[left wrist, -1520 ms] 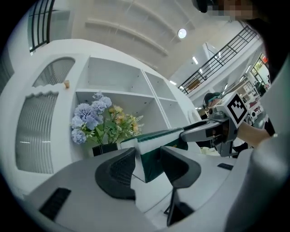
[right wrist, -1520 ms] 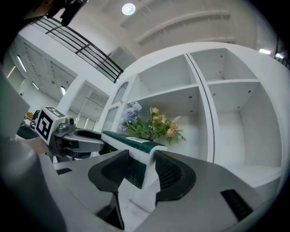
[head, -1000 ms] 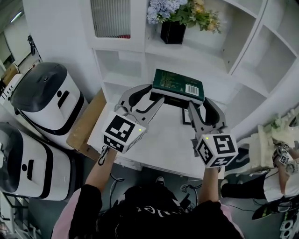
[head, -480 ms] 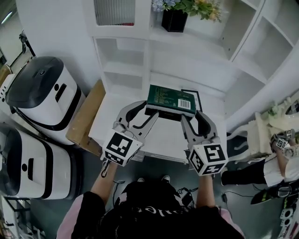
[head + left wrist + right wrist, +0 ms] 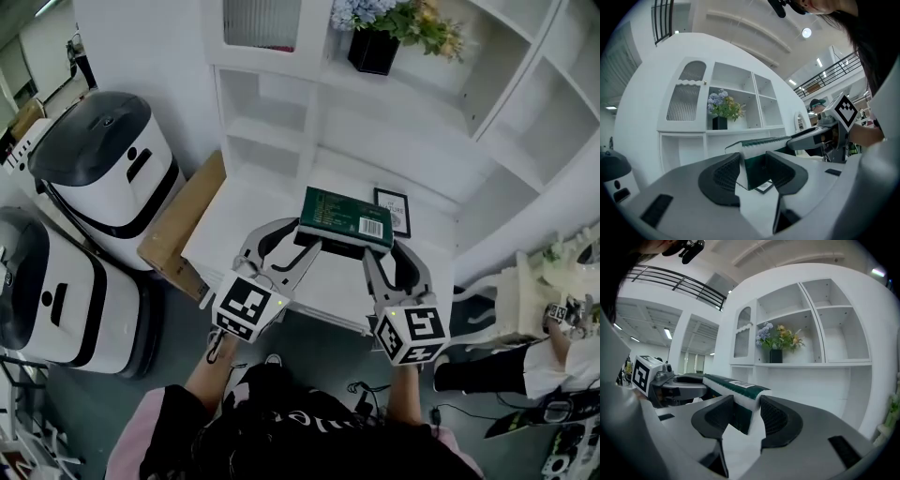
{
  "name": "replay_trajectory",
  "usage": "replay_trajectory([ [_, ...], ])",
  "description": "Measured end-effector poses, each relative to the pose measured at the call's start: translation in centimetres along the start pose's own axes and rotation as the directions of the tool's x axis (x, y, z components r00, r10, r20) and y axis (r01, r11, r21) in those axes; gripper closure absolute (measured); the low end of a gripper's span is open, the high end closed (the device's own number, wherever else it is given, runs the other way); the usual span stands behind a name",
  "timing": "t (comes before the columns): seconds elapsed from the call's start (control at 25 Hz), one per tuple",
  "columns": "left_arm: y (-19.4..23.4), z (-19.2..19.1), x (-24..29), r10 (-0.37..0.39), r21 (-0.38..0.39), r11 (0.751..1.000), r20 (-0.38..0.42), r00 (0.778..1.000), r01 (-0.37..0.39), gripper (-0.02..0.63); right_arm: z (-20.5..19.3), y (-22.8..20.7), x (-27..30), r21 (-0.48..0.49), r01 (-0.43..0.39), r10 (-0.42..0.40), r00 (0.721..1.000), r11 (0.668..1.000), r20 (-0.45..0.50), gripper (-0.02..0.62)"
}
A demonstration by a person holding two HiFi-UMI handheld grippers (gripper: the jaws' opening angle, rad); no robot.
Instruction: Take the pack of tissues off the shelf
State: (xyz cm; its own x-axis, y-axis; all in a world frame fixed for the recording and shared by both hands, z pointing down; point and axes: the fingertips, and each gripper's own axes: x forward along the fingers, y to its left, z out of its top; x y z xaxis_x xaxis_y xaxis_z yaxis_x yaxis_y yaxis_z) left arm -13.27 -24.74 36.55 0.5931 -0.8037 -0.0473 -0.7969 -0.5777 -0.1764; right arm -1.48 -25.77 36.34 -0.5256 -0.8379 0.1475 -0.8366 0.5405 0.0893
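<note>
The pack of tissues (image 5: 345, 216), dark green with a white barcode label, hangs level above the white desk, held at both ends. My left gripper (image 5: 298, 246) is shut on its left end, and my right gripper (image 5: 382, 251) is shut on its right end. In the left gripper view the pack (image 5: 757, 147) sits between the ribbed pads of the left gripper (image 5: 753, 168), touching both. The right gripper view shows the same grip: the pack (image 5: 736, 387) is pinched in the right gripper (image 5: 746, 411). The far side of the pack is hidden.
A white shelf unit (image 5: 281, 131) rises behind the desk (image 5: 244, 220), with a black flower pot (image 5: 372, 52) on top. A small framed picture (image 5: 394, 211) lies just beyond the pack. A cardboard box (image 5: 178, 230) and two white-and-black machines (image 5: 103, 159) stand at left; a person (image 5: 562, 347) is at right.
Both grippers have drawn the pack back from the shelf toward the person. The framed picture now shows beyond the pack. The grip on both ends is unchanged.
</note>
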Motion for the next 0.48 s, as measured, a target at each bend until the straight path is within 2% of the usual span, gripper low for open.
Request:
replay_trajectory([
  [0.24,-4.8,-0.3,-1.4,0.07,-0.054,0.996,-0.024,0.997,-0.071,0.422,-1.8,-0.6,-4.5,-0.006,-0.044,0.044,0.999,0.999,-0.008,0.389],
  [0.48,-11.3,-0.1,-3.3,0.122,-0.06,0.99,-0.047,0.991,-0.125,0.42,-3.7,-1.3,-10.5,-0.004,-0.087,0.087,0.996,0.996,-0.015,0.39],
])
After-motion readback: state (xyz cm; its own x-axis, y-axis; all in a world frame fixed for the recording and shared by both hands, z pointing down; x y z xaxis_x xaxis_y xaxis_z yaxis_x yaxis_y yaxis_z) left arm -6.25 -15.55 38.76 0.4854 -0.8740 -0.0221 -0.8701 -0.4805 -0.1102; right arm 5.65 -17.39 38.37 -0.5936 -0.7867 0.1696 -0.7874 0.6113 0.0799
